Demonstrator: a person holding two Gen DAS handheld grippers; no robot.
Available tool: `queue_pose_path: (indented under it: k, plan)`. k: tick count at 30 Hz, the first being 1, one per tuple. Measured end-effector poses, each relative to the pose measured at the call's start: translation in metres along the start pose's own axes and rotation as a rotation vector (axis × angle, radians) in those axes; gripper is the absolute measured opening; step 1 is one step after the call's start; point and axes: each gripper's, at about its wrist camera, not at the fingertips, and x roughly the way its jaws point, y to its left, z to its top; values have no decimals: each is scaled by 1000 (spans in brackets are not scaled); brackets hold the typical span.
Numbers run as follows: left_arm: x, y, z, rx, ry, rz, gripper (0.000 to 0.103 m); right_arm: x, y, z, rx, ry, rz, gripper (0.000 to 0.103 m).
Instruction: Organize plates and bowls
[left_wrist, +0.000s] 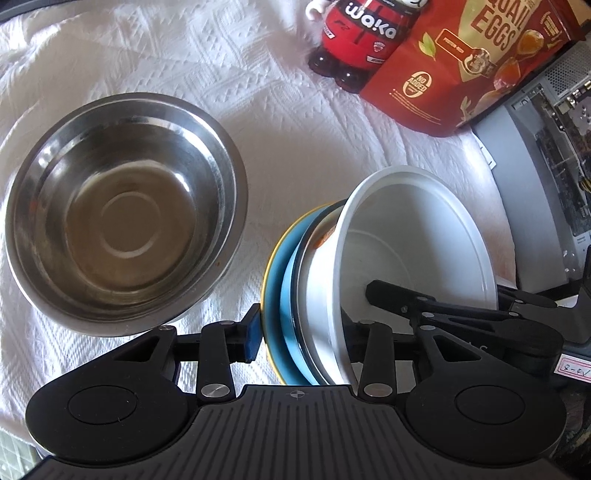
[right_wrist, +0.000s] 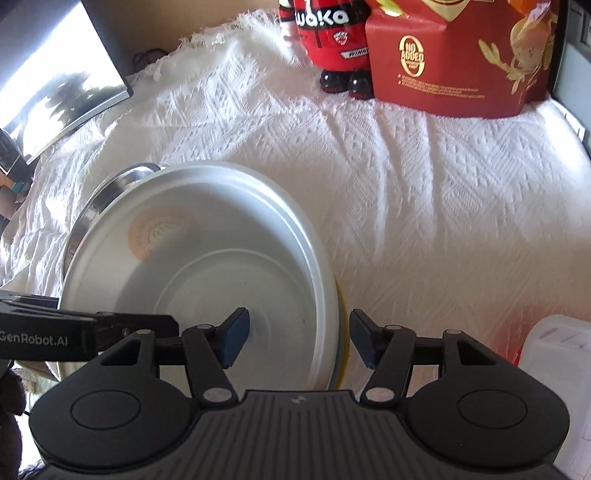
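Note:
In the left wrist view a steel bowl (left_wrist: 122, 214) sits on the white cloth at left. My left gripper (left_wrist: 306, 336) is shut on a tilted stack: a yellow-rimmed blue plate (left_wrist: 277, 295), a white plate and a white bowl (left_wrist: 413, 240). Its right finger is hidden behind the bowl. The right gripper reaches into the bowl there (left_wrist: 406, 295). In the right wrist view my right gripper (right_wrist: 299, 339) is open, its jaws straddling the rim of the white bowl (right_wrist: 207, 258), left pad (right_wrist: 234, 339) inside, right pad outside. The steel bowl's rim (right_wrist: 107, 192) shows behind.
A red Waka bottle figure (left_wrist: 358, 40) and a red quail eggs bag (left_wrist: 476, 62) stand at the back. A computer case (left_wrist: 546, 155) is at the right. A monitor (right_wrist: 55, 81) stands back left, a white plastic box (right_wrist: 557, 362) at right.

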Motion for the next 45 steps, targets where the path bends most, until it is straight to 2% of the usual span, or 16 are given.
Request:
queue_pose_path:
  k: [6,13,18,22,27,36,45]
  plan:
    - [4,-8,8,33,-3,15,49,3,-8,-3,33,17,65,59]
    - [7,5,18,-13,9,-41,49,8,-11,1,88,49,101,57]
    - [13,-4,19,37,22,-6,51,14,-18,4,149,82,138,58]
    - [14,-1,20,23,30,-29,53,15,-19,4,150,86,147,58]
    - [17,-5,20,39,35,-17,56,14,-21,4,162,86,161,58]
    - [17,-6,19,49,35,-13,56,15,-21,3,157,95,187,60]
    - [16,0,22,28,68,-36,56,15,-18,5,191,110,171,59]
